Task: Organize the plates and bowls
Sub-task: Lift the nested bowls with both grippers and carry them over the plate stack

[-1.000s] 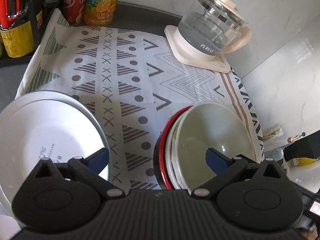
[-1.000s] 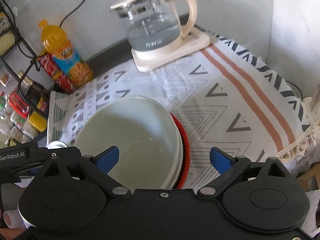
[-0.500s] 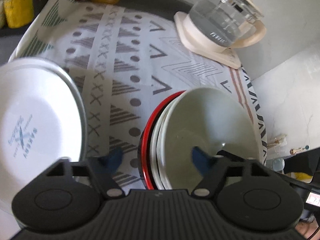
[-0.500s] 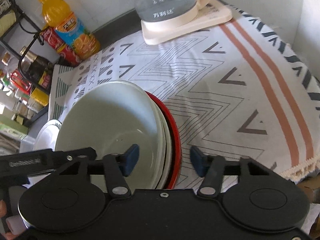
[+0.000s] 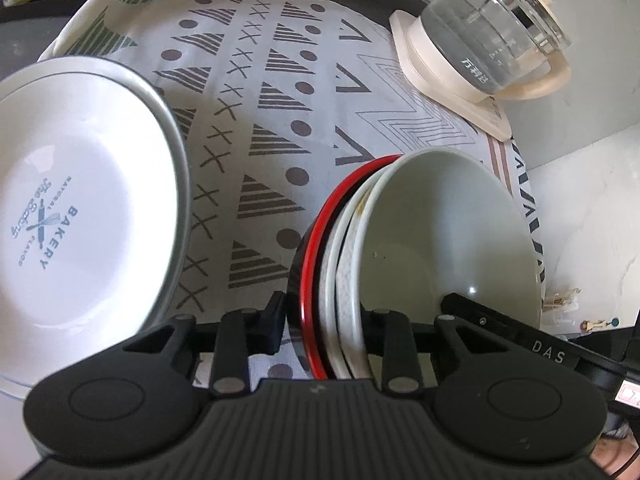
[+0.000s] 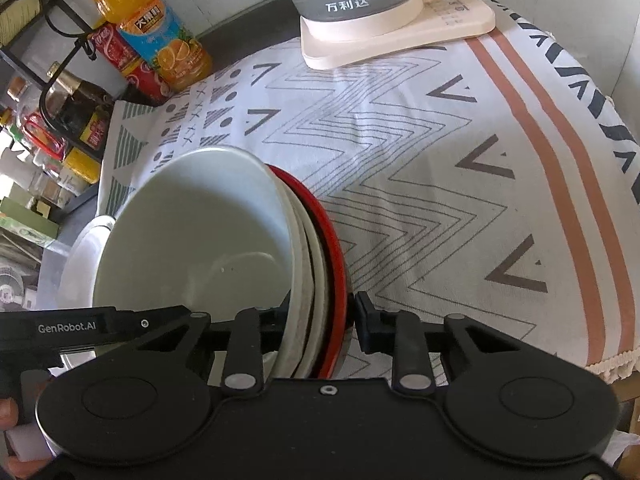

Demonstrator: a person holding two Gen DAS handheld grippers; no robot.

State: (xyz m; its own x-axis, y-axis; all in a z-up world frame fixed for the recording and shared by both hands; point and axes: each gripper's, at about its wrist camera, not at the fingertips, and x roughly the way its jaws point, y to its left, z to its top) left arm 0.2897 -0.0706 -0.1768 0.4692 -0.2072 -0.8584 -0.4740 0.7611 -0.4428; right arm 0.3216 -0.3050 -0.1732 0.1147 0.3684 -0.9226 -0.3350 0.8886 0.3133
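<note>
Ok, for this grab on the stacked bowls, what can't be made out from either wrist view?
- Left wrist: near rim of the nested bowl stack with a red outer rim, behind the left gripper, whose jaws are closing; pad contact unclear.
- Right wrist: likewise behind the right gripper, also closing.
- Bowl count: inner rims overlap.
- White bakery-print plate: cut by the left edge.

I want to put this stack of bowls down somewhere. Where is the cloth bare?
Bare cloth lies between the stack of bowls and the kettle base, and on to the striped edge. Another strip runs between the stack and the bakery plate. It is crowded by the juice bottle and rack.
</note>
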